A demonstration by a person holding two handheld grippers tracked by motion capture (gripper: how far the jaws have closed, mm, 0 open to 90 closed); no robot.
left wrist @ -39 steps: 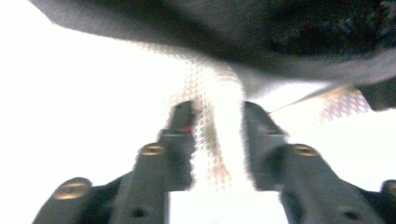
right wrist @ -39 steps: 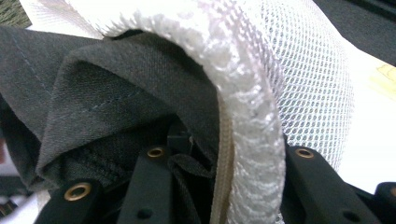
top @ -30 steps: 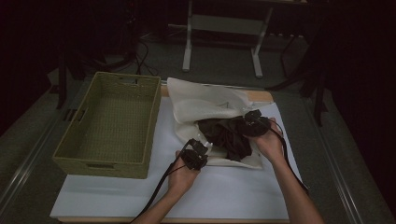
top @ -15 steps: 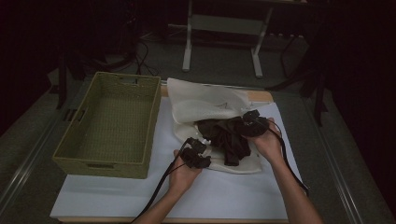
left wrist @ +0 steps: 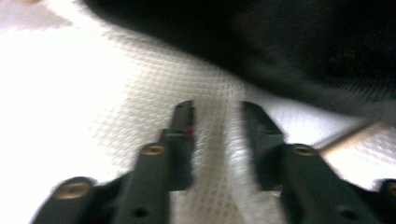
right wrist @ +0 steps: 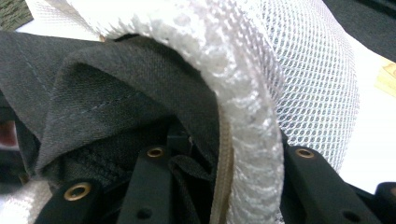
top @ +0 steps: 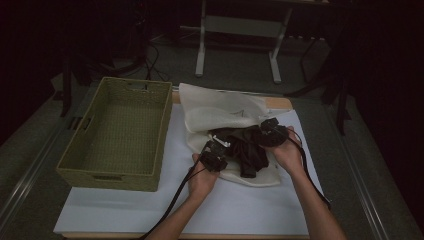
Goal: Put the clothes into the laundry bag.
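Beside the woven olive rectangular basket [top: 117, 134], the left gripper [top: 214, 155] pinches the white mesh laundry bag [top: 220, 107]; the right gripper [top: 270, 134] clamps the bag's zippered rim and dark fabric garment [top: 245, 147].

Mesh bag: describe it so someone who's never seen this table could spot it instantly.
On the white table sheet, look right of the woven olive basket. The mesh bag is the cream-white netted pouch lying between the two grippers, with dark clothing spilling from its opening. It's the only pale soft item there, with a thick woven rim and a zipper along its edge.
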